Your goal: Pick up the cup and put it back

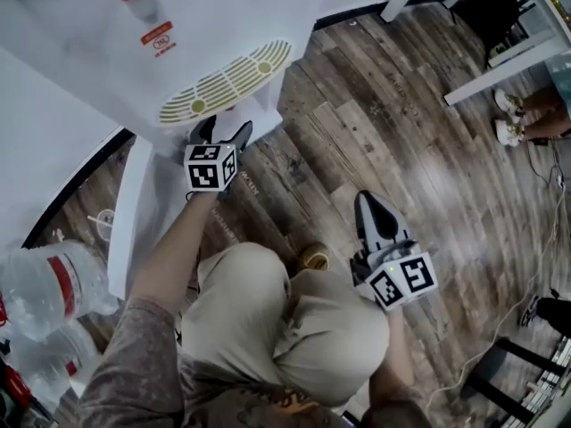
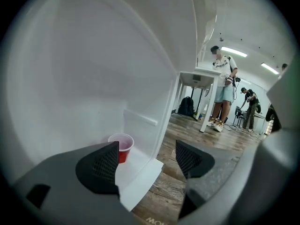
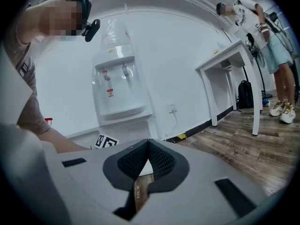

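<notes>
A red cup [image 2: 123, 146] with a white inside stands upright on a white shelf [image 2: 140, 172] in the low compartment of the water dispenser [image 3: 117, 86]. My left gripper [image 2: 146, 161] is open, a short way back from the cup; the cup peeks out beside its left finger [image 2: 101, 165] and nothing lies between the pads. In the head view the left gripper [image 1: 220, 139] points under the dispenser's drip tray [image 1: 227, 80], which hides the cup there. The right gripper [image 1: 368, 205] hangs over the wooden floor, shut and empty, as the right gripper view [image 3: 149, 161] also shows.
Large water bottles [image 1: 49, 283] lie at the lower left. A white table [image 3: 234, 60] stands to the right of the dispenser, with a person [image 2: 222, 88] beside it and another further back. Cables [image 1: 500, 328] trail over the floor on the right.
</notes>
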The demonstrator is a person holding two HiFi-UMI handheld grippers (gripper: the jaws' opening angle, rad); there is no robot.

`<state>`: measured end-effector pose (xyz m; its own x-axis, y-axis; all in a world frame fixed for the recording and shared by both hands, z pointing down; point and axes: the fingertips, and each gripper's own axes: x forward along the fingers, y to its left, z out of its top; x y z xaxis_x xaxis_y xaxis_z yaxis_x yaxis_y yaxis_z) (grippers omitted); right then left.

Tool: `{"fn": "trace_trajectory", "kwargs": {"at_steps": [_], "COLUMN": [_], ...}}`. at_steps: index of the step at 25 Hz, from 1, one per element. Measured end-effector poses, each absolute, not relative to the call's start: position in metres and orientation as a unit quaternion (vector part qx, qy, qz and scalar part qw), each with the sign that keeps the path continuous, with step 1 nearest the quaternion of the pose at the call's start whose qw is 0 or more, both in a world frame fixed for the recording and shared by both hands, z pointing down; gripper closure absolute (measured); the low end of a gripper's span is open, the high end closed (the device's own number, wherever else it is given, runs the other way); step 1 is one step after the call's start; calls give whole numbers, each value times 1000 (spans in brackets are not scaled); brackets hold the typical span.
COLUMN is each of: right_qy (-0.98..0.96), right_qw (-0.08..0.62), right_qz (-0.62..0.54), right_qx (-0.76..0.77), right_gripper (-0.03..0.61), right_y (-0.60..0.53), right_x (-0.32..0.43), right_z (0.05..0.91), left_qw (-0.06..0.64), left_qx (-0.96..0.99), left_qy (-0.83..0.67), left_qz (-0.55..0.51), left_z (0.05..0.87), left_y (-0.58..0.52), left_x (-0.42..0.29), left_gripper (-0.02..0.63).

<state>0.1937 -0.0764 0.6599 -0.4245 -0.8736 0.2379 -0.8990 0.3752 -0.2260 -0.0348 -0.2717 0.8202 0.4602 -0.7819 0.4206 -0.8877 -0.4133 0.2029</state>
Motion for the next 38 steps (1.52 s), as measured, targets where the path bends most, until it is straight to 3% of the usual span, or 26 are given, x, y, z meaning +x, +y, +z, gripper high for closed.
{"fn": "trace_trajectory", "kwargs": {"at_steps": [15,27,30,38], "right_qy": [-823,-817,-816,-813], "right_qw": [58,68,69,66], "right_qz": [168,170,170,163], "right_qx": [540,547,548,555], "right_gripper": [577,577,577,577], "right_y": [-96,-101,-99,-98], "right_x": [189,191,192,189], "right_z": [677,681,681,675], "left_qw": [132,127,128,134], "left_qx": [896,906,907,899], "left_qy": [-408,-395,-394,-413], "left_qz": [117,79,73,53], "left_z": [714,661,663,660], "left_y": [-181,-132,-126,-128], "left_x": [-11,-25,-27,-30], "left_gripper": [255,261,323,583]}}
